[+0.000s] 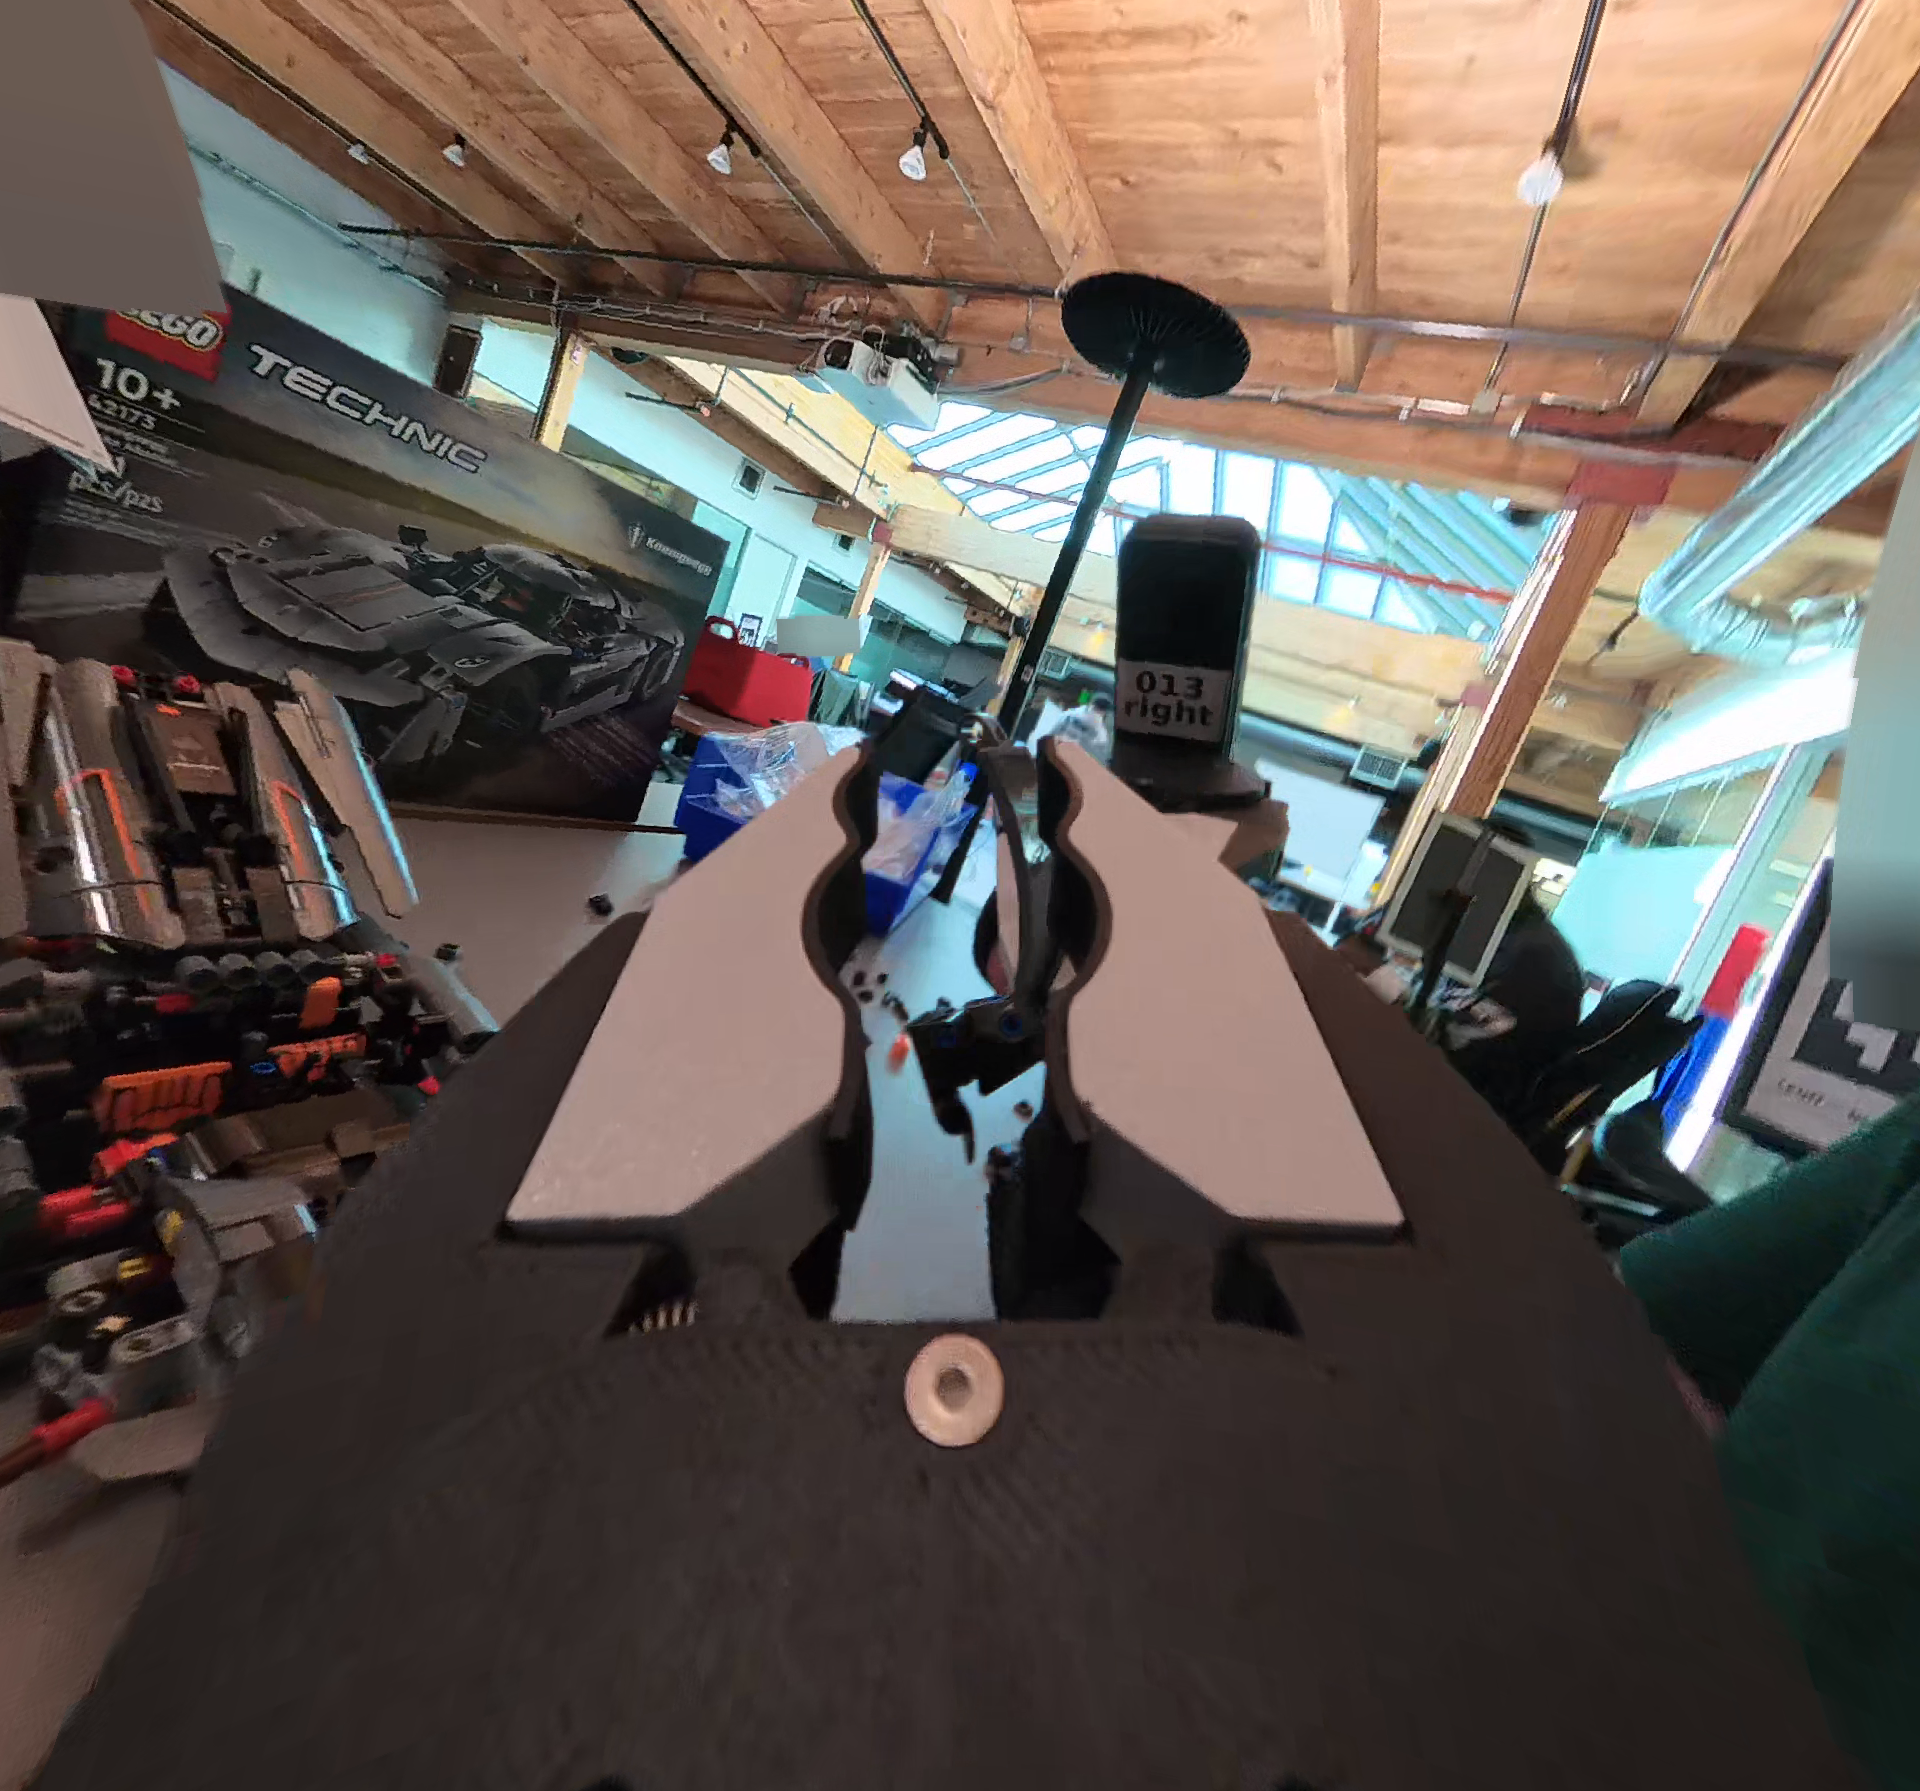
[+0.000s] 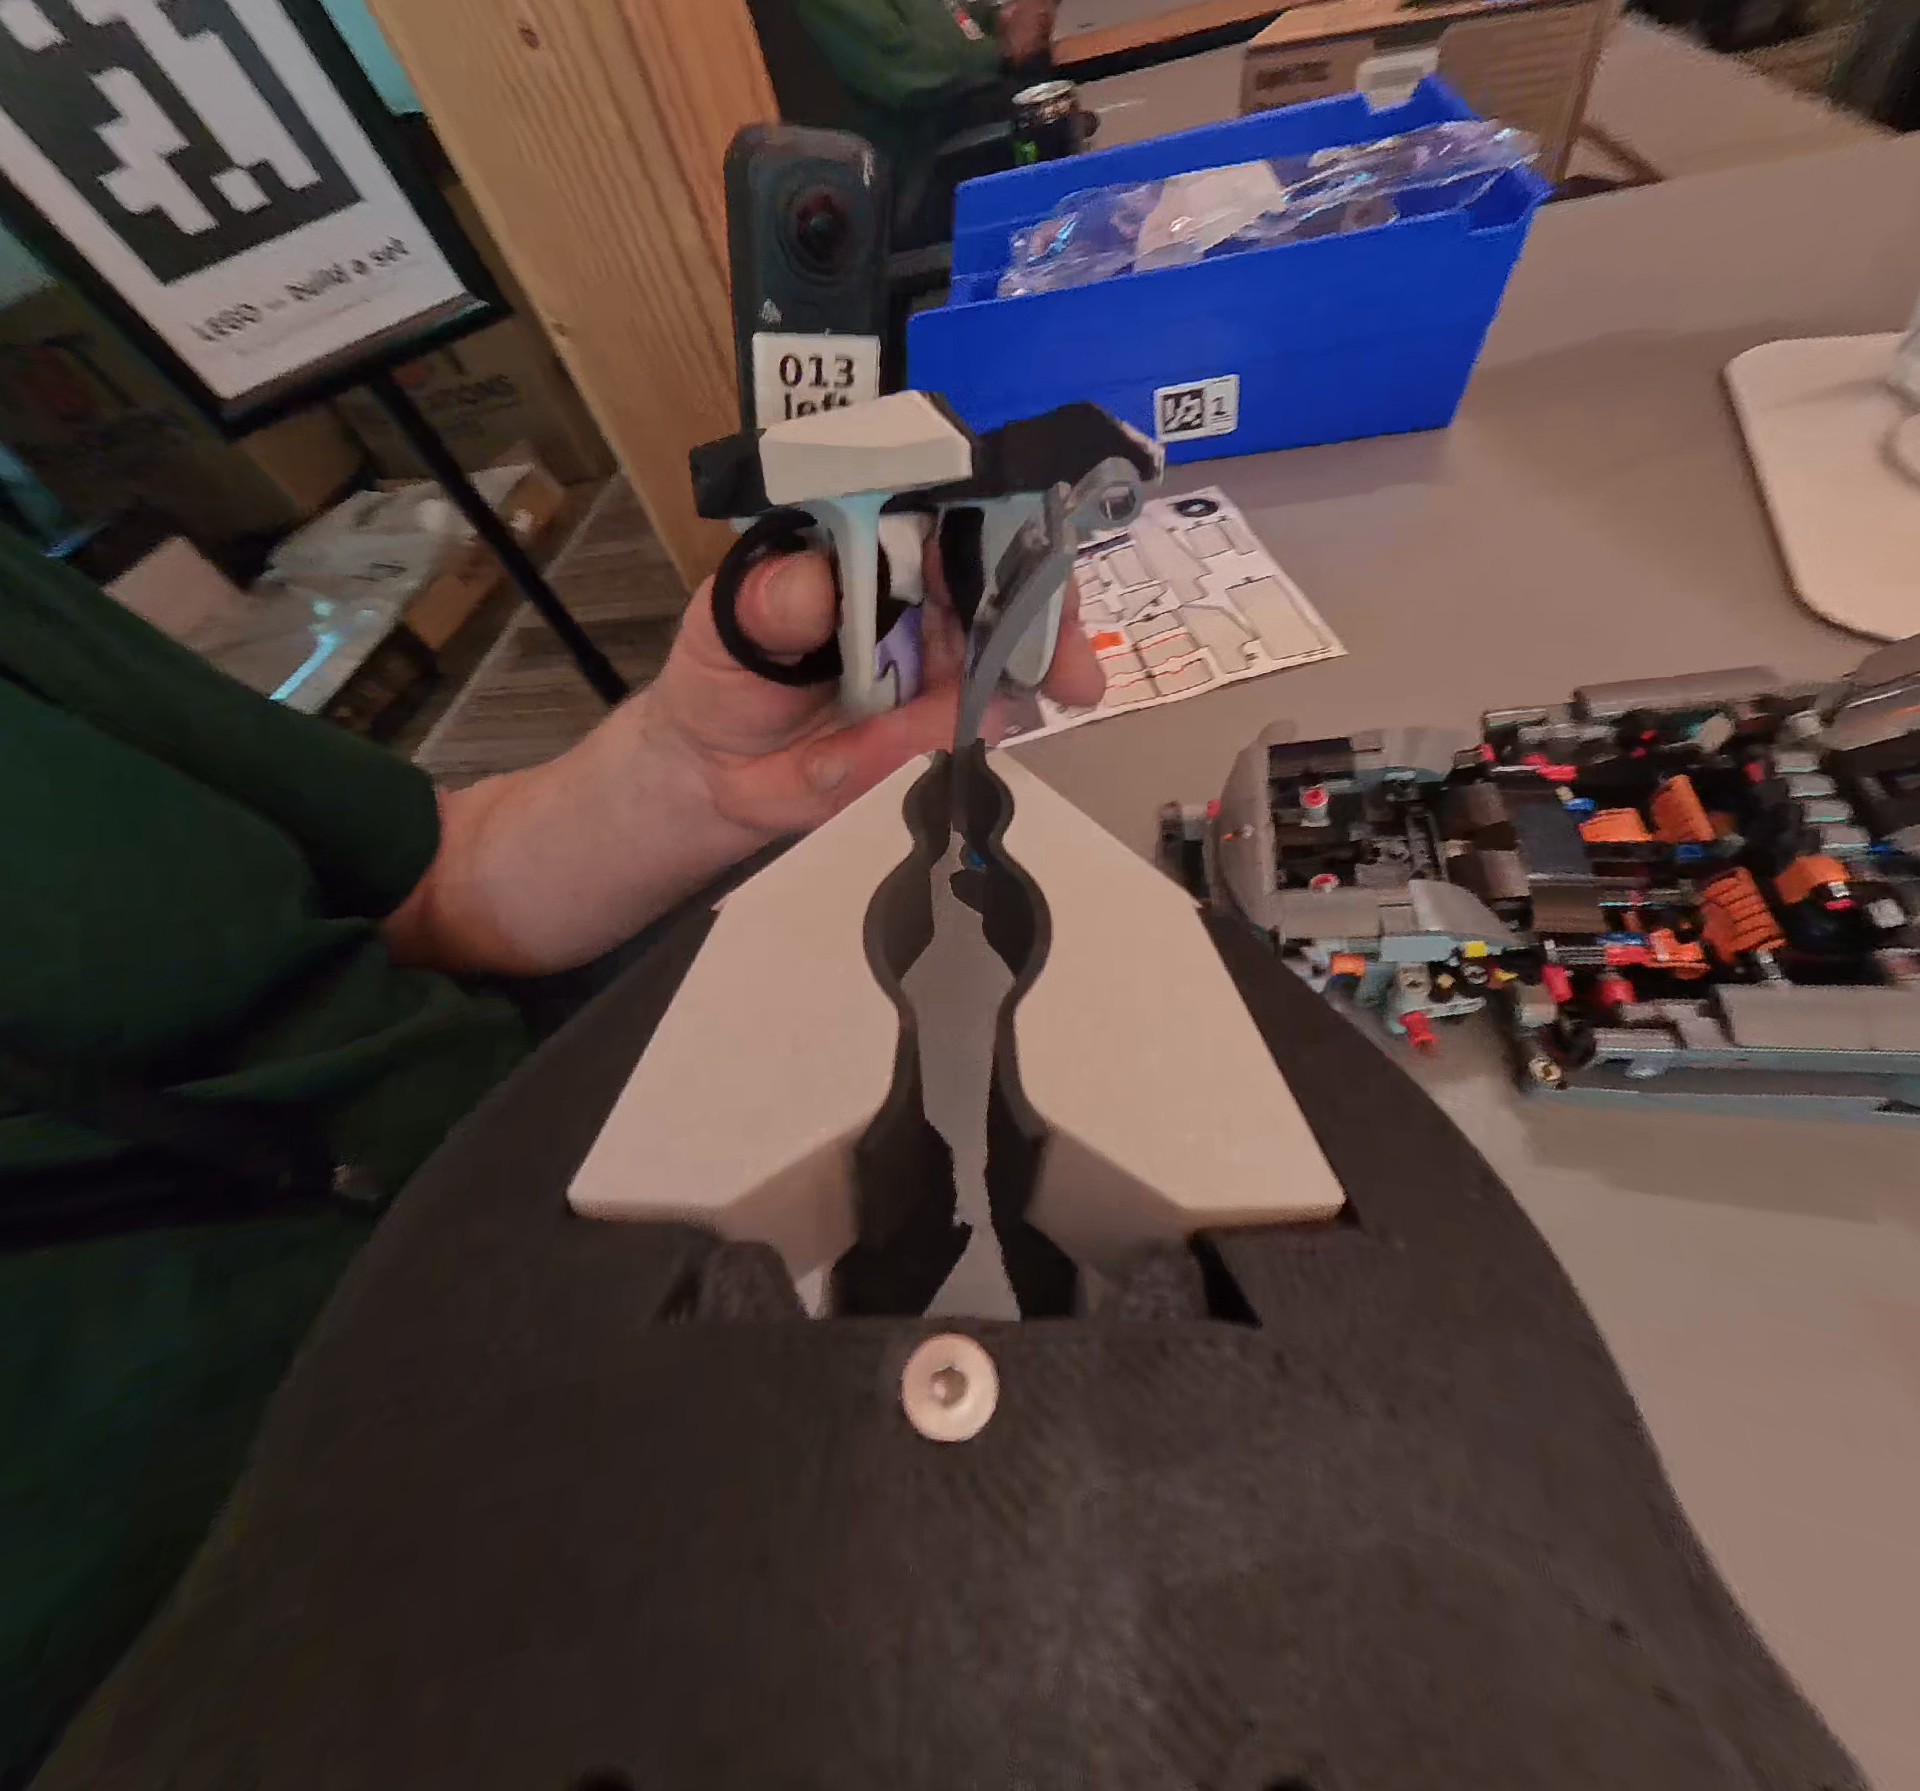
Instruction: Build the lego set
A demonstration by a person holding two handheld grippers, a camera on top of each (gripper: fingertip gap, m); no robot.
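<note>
The part-built grey, black and orange lego car (image 2: 1558, 889) lies on the grey table (image 2: 1507, 598), to the right of my right gripper; it also shows at the left of the left wrist view (image 1: 208, 910). My right gripper (image 2: 961, 765) is shut on the lower end of a thin grey curved piece (image 2: 1023, 588) with a blue pin. The piece rises to the tip of the left gripper's body (image 2: 914, 453), held in a hand (image 2: 748, 733). My left gripper (image 1: 956, 754) is open; the curved piece (image 1: 1013, 858) and a small black subassembly (image 1: 971, 1035) show in its gap.
The set's box (image 1: 416, 546) stands behind the car. A blue bin (image 2: 1226, 339) with plastic bags sits at the back, a sticker sheet (image 2: 1174, 609) in front of it. Small loose parts (image 1: 868, 988) lie on the table. A white base (image 2: 1829, 474) is far right. There is about 5 cm between the tips of the two grippers.
</note>
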